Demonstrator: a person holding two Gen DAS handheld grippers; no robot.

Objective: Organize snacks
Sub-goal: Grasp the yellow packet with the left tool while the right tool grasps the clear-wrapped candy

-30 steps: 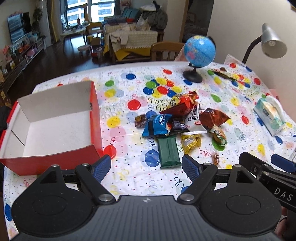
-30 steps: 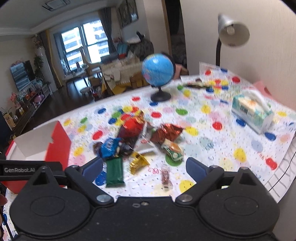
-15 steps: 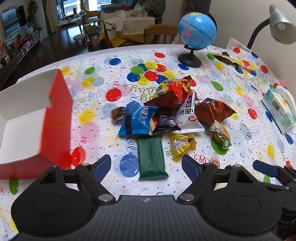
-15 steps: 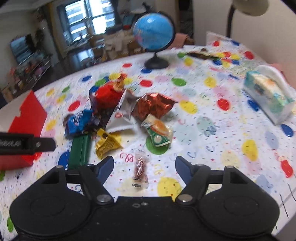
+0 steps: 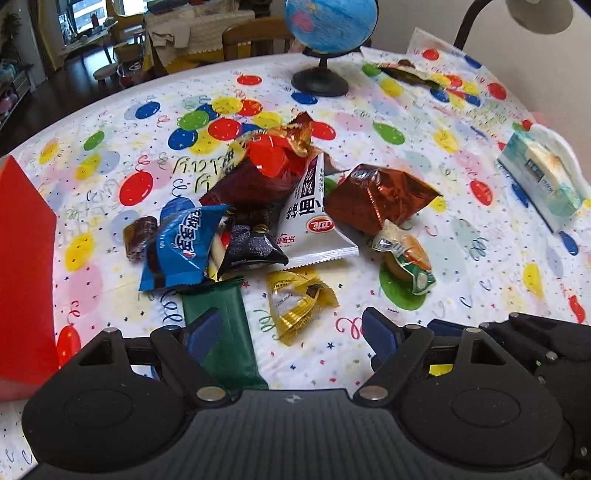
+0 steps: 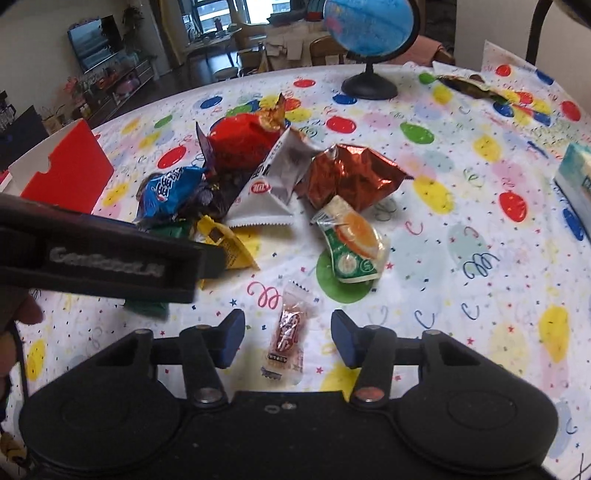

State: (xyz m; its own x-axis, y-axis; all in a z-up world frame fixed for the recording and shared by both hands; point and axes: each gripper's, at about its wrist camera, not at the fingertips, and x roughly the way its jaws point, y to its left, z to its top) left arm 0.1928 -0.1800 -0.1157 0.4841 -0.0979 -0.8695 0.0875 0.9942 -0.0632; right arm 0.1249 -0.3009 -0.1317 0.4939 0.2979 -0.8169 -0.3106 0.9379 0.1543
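Blue-padded, your right gripper (image 6: 287, 338) hangs over a small clear-wrapped candy (image 6: 287, 334); its jaws have just been closing and stand partly drawn in, the candy between them, but the pads do not press on it yet. At about one o'clock from it lies an orange-and-green packet (image 6: 351, 242) on a green balloon print, and past that, near twelve, a crumpled copper foil bag (image 6: 349, 177). At eleven o'clock sits a white sachet (image 6: 267, 192) leaning against a red foil bag (image 6: 242, 142), with a blue cookie pack (image 6: 168, 192) further toward ten. At nine to ten o'clock your left tool crosses the view as a black bar, hiding part of a yellow wrapper (image 6: 229, 247).

Your left gripper (image 5: 291, 334) has just narrowed slightly and is still wide apart, gripping nothing. Its left pad stands over the green bar (image 5: 225, 328), which runs from six toward twelve; whether it touches, you cannot tell. The yellow wrapper lies at twelve o'clock just beyond the gap. The red box (image 5: 26, 280) wall rises at nine o'clock, well apart from the snack pile. Far off at twelve stands a globe (image 5: 328, 26) on the balloon-print tablecloth (image 5: 461, 229), and at two o'clock a tissue pack (image 5: 543, 184).
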